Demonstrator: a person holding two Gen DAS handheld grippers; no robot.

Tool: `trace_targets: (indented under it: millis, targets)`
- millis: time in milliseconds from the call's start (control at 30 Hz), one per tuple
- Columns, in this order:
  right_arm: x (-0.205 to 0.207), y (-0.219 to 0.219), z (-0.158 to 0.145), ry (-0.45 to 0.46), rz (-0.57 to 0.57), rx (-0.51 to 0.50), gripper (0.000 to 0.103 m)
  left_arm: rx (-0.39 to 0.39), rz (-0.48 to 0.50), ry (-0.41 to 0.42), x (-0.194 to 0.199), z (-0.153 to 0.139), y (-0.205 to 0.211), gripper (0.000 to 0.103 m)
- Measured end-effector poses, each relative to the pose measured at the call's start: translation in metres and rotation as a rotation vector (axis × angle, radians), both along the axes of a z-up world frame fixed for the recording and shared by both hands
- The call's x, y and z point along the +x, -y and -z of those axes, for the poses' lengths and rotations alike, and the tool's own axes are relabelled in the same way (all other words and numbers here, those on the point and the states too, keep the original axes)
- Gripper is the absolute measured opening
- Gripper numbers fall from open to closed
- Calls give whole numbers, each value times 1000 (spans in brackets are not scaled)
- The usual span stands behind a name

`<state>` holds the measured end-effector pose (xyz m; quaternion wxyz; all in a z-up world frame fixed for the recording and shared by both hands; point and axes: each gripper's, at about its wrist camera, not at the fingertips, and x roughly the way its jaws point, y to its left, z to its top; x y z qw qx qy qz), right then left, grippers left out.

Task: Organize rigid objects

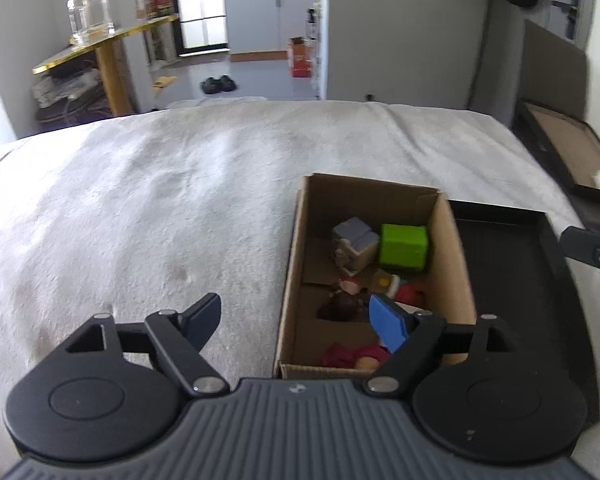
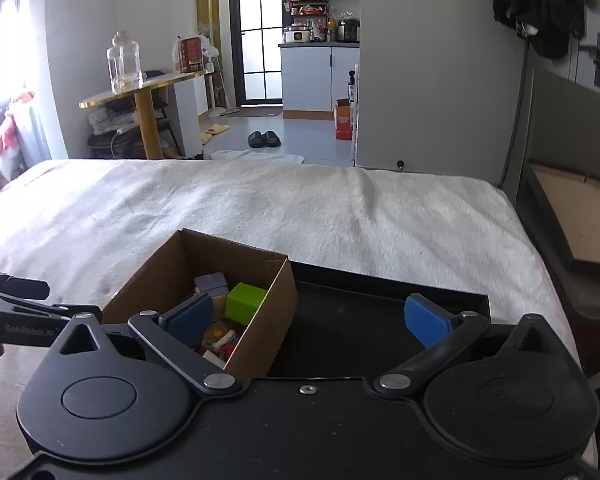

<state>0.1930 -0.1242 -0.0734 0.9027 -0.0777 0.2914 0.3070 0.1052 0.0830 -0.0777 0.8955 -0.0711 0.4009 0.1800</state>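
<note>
An open cardboard box [image 1: 452, 248] stands on the white bedspread. It holds a green block [image 1: 404, 246], a grey-blue block [image 1: 354, 236], a dark-haired doll [image 1: 344, 304] and small red and yellow toys [image 1: 396, 286]. The box also shows in the right wrist view [image 2: 276, 316], with the green block [image 2: 244, 302] inside. A black tray [image 1: 508, 272] lies right of the box and looks empty. My left gripper [image 1: 296, 320] is open and empty, straddling the box's near-left wall. My right gripper [image 2: 308, 318] is open and empty, above the box's right wall and the tray [image 2: 364, 308].
The white bedspread [image 1: 160, 200] stretches left and beyond the box. A framed board [image 2: 572, 216] leans off the bed's right side. A gold-topped side table [image 2: 148, 88] with a glass jar [image 2: 123, 62] stands beyond the bed's far-left edge. Slippers [image 2: 264, 139] lie on the floor.
</note>
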Motion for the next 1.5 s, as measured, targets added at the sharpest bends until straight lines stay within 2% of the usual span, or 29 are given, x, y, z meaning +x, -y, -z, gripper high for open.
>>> trace_targets:
  millis: [133,233,867,1500]
  targets:
    - [0,13,-8,-32,22,5,103,17,-8,15,-10,-18,0,84]
    - [-2,26,-19,-53,36,47,103,22,-3,25,-16,-30,2,86]
    - [-33,88,-68,-52,11,138,103,10,104,108,-64,-98,19,91]
    - [-68,118,-97,-95,4,212,103,8,145,151,-99,-130,40,94]
